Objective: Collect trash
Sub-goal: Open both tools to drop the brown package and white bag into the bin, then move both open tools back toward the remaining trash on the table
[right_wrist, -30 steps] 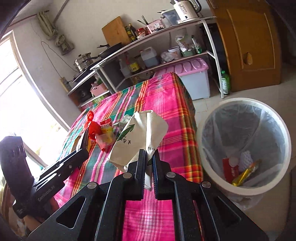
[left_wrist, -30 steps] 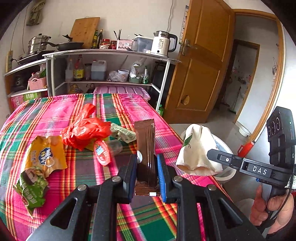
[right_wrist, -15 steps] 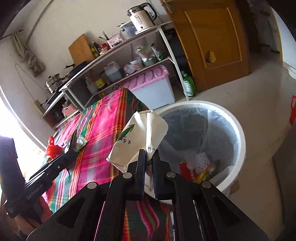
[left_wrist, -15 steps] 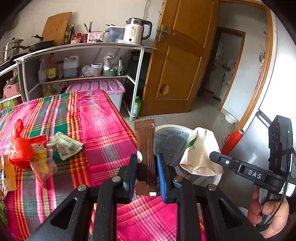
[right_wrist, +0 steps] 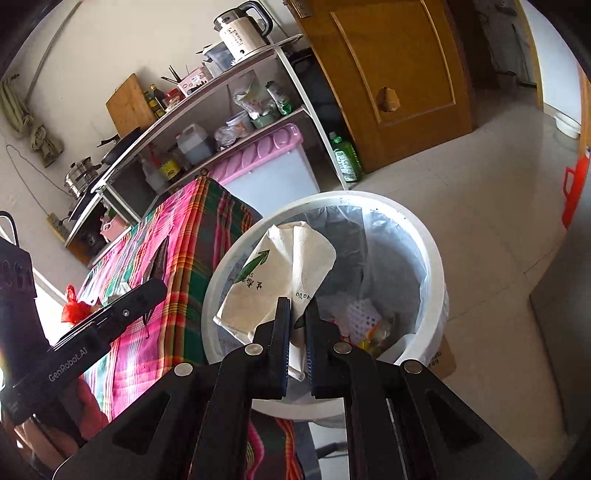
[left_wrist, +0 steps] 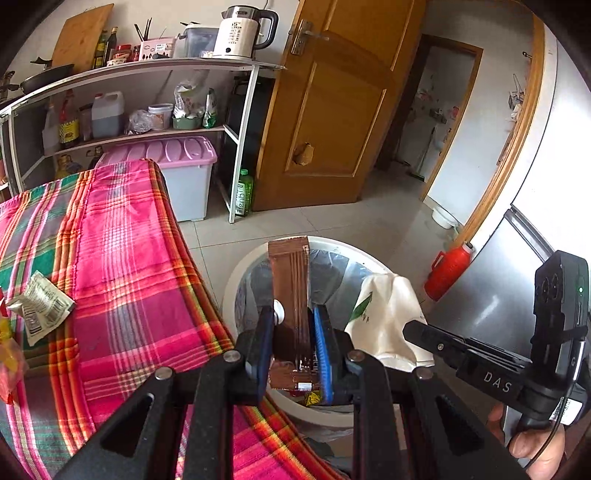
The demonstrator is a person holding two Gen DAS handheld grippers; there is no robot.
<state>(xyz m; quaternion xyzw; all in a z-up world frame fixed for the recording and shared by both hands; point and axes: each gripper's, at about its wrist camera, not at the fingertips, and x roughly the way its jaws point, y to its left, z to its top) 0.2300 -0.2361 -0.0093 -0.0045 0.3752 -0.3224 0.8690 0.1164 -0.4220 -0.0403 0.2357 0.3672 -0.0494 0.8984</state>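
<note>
My left gripper (left_wrist: pixel 293 332) is shut on a brown foil wrapper (left_wrist: pixel 290 288) that stands upright over the white trash bin (left_wrist: pixel 236 273). To its right hangs a white paper napkin pack with green print (left_wrist: pixel 384 314). My right gripper (right_wrist: pixel 297 325) is shut on that white pack (right_wrist: pixel 280 273), held above the bin's rim (right_wrist: pixel 436 258). The bin is lined with a clear bag and holds several wrappers (right_wrist: pixel 364 325). A grey-white sachet (left_wrist: pixel 38 308) lies on the plaid table (left_wrist: pixel 122 266), and a red plastic bag (right_wrist: pixel 74 308) shows at the table's far end.
The bin stands on the tiled floor just off the table's right edge. A metal shelf with a kettle (left_wrist: pixel 240 31) and a pink-lidded box (left_wrist: pixel 177 162) lies behind. A wooden door (left_wrist: pixel 332 110), a red flask (left_wrist: pixel 448 269) and a steel cabinet side (left_wrist: pixel 491 295) stand right.
Both grippers have swung from over the table to over the trash bin, each keeping its item. The table trash has slid out to the left of view.
</note>
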